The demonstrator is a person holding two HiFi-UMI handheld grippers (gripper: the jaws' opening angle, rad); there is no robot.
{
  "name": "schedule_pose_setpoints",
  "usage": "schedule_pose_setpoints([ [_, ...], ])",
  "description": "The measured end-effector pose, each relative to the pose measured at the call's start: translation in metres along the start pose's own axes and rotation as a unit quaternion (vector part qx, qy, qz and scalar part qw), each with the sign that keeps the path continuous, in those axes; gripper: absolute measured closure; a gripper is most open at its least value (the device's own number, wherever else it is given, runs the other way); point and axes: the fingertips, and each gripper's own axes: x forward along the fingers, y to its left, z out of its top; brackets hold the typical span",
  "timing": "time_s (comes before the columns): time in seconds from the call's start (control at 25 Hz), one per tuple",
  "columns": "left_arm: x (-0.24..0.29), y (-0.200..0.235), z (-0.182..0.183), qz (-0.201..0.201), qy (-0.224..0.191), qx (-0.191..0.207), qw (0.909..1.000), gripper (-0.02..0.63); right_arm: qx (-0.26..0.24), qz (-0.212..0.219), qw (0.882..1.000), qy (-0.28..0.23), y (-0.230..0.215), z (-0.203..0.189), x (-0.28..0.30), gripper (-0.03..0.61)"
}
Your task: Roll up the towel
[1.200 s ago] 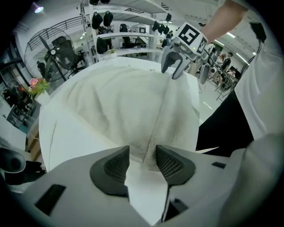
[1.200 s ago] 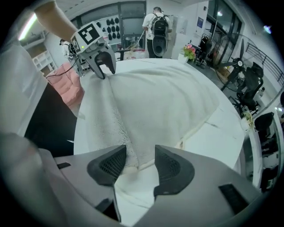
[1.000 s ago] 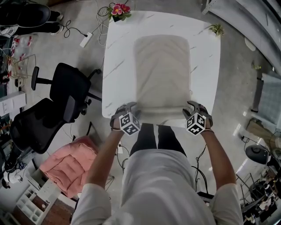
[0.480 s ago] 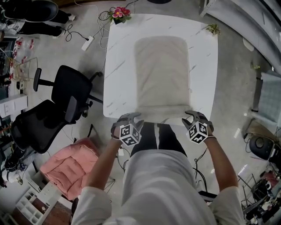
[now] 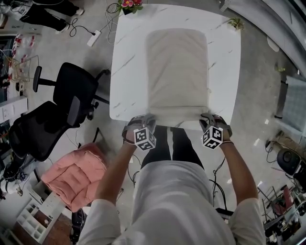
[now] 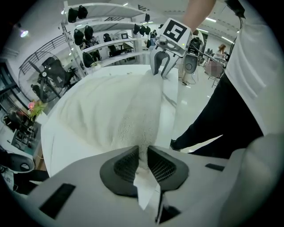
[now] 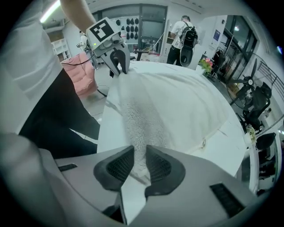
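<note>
A beige towel (image 5: 177, 72) lies flat on the white marble table (image 5: 129, 72), its long side running away from me. My left gripper (image 5: 146, 120) is at the towel's near left corner, and my right gripper (image 5: 206, 119) is at the near right corner. In the left gripper view the jaws (image 6: 143, 155) have just been closing and pinch a raised fold of the towel (image 6: 111, 115). In the right gripper view the jaws (image 7: 139, 162) have likewise been closing and hold the towel's (image 7: 177, 106) edge between the pads. Each gripper view shows the other gripper at the far end of the lifted edge.
A pot of flowers (image 5: 130, 4) stands at the table's far left corner, a small plant (image 5: 235, 23) at the far right. Two black office chairs (image 5: 71, 95) and a pink cushion (image 5: 74, 174) are on the floor to the left. My legs are against the table's near edge.
Both hands have shifted forward onto the towel's near edge. The near edge now looks gathered up between the two grippers.
</note>
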Motion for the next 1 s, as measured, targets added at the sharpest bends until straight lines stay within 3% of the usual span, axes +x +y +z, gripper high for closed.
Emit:
schedule_pose_setpoints([
  [0.2, -0.006, -0.007, -0.005, -0.017, -0.001, -0.006, 0.9998, 0.561, 0.007, -0.002, 1.0, -0.007, 0.007, -0.001, -0.002, 0.528],
  [0.44, -0.023, -0.038, -0.011, -0.078, 0.009, 0.002, 0.9969, 0.563, 0.007, 0.073, 0.997, 0.01, 0.046, -0.004, -0.015, 0.529],
  [0.6, -0.031, -0.062, -0.022, -0.131, 0.022, 0.012, 0.991, 0.563, 0.008, 0.124, 0.992, 0.014, 0.071, -0.004, -0.024, 0.528],
  [0.8, -0.038, -0.056, -0.018, -0.169, 0.024, 0.009, 0.9854, 0.562, 0.028, 0.159, 0.987, 0.011, 0.067, 0.0, -0.031, 0.525],
  [1.0, -0.047, -0.038, -0.008, -0.241, 0.033, -0.035, 0.9693, 0.561, 0.08, 0.225, 0.971, 0.024, 0.043, 0.006, -0.037, 0.523],
])
